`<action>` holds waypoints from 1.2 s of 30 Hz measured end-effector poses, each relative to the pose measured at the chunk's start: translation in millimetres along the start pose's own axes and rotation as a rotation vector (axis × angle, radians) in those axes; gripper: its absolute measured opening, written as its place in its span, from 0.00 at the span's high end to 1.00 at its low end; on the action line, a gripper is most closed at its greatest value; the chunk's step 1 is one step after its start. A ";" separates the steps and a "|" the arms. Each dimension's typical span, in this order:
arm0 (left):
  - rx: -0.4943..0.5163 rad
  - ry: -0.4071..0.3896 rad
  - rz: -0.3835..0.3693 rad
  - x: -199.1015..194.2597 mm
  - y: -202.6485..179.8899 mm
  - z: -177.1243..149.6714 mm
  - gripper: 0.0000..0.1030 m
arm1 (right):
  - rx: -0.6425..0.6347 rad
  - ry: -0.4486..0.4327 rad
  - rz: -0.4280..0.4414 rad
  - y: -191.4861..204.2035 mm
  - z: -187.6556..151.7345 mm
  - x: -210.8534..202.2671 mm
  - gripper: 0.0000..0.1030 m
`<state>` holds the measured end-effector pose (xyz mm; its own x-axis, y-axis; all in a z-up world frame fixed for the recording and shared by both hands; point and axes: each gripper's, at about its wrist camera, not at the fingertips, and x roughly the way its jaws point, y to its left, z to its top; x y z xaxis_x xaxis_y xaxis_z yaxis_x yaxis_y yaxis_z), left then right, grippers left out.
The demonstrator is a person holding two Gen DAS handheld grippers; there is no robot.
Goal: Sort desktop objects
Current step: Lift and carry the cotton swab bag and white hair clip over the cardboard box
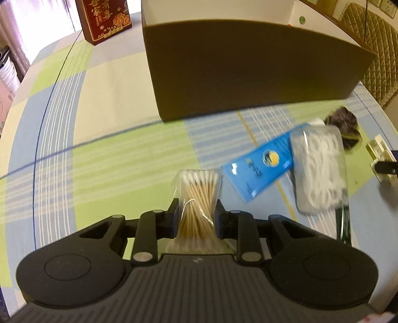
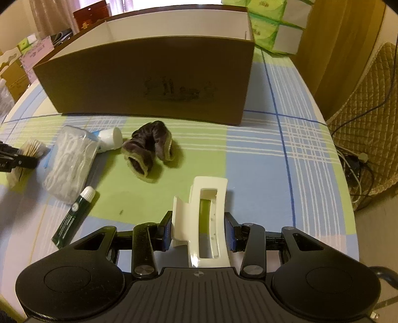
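Note:
My left gripper [image 1: 196, 213] is shut on a clear pack of cotton swabs [image 1: 197, 188], pinching it at the middle just above the checked tablecloth. That pack [image 2: 32, 147] also shows at the left edge of the right wrist view. My right gripper [image 2: 199, 231] is shut on a white hair claw clip [image 2: 214, 186], which is held upright. Between the two lie a blue tube [image 1: 261, 164], a bag of white floss picks [image 2: 69, 161], a dark scrunchie [image 2: 149, 151] and a dark green tube [image 2: 74, 218]. A large brown open box [image 2: 149, 79] stands behind them.
A red gift box [image 1: 104, 20] stands at the table's far left corner. Green tissue packs [image 2: 273, 24] sit behind the brown box. A quilted chair [image 2: 368, 111] and loose cables [image 2: 355, 169] lie beyond the table's right edge.

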<state>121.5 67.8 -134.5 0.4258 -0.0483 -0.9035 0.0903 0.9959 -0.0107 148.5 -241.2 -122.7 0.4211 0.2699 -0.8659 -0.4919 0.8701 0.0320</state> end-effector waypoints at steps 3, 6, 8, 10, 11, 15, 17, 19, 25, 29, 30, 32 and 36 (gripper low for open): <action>-0.003 0.014 -0.004 -5.0 -5.2 -7.0 0.78 | -0.006 0.005 0.002 2.6 -2.7 -2.0 0.63; -0.008 0.021 -0.002 -9.7 -10.7 -13.9 0.79 | -0.018 0.019 0.000 5.9 -5.0 -4.6 0.63; -0.026 0.026 0.006 -12.0 -13.3 -17.2 0.80 | -0.020 0.024 0.005 7.7 -6.4 -7.0 0.63; -0.042 0.032 0.007 -14.6 -16.4 -20.1 0.80 | -0.025 0.025 0.007 10.4 -7.6 -9.7 0.63; -0.047 0.033 0.004 -15.9 -16.7 -21.0 0.80 | -0.027 0.023 0.007 11.7 -7.9 -11.4 0.63; -0.059 0.018 -0.001 -26.0 -18.4 -22.1 0.80 | -0.034 0.012 0.007 16.0 -6.3 -20.6 0.63; -0.065 0.000 0.002 -32.4 -19.1 -20.2 0.80 | -0.036 0.002 0.012 18.0 -4.3 -26.1 0.63; -0.072 -0.021 0.003 -39.1 -21.2 -16.3 0.80 | -0.041 -0.011 0.016 20.5 -1.5 -31.9 0.63; -0.073 -0.084 -0.014 -59.7 -29.7 -6.6 0.80 | -0.065 -0.045 0.039 29.9 8.3 -45.9 0.63; -0.062 -0.125 -0.031 -72.1 -36.7 3.2 0.80 | -0.067 -0.070 0.075 35.3 18.5 -54.3 0.63; -0.058 -0.134 -0.033 -74.9 -38.5 5.8 0.80 | -0.061 -0.077 0.093 36.4 21.9 -56.9 0.63; -0.051 -0.155 -0.038 -80.2 -41.3 13.2 0.80 | -0.058 -0.099 0.127 39.0 29.7 -62.7 0.63; -0.052 -0.198 -0.057 -90.2 -42.3 32.0 0.80 | -0.056 -0.141 0.187 44.0 49.8 -72.6 0.63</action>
<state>108.1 27.6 -38.8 0.5908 -0.1135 -0.7988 0.0745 0.9935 -0.0861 134.2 -201.9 -33.5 0.4189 0.4822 -0.7695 -0.6109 0.7765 0.1541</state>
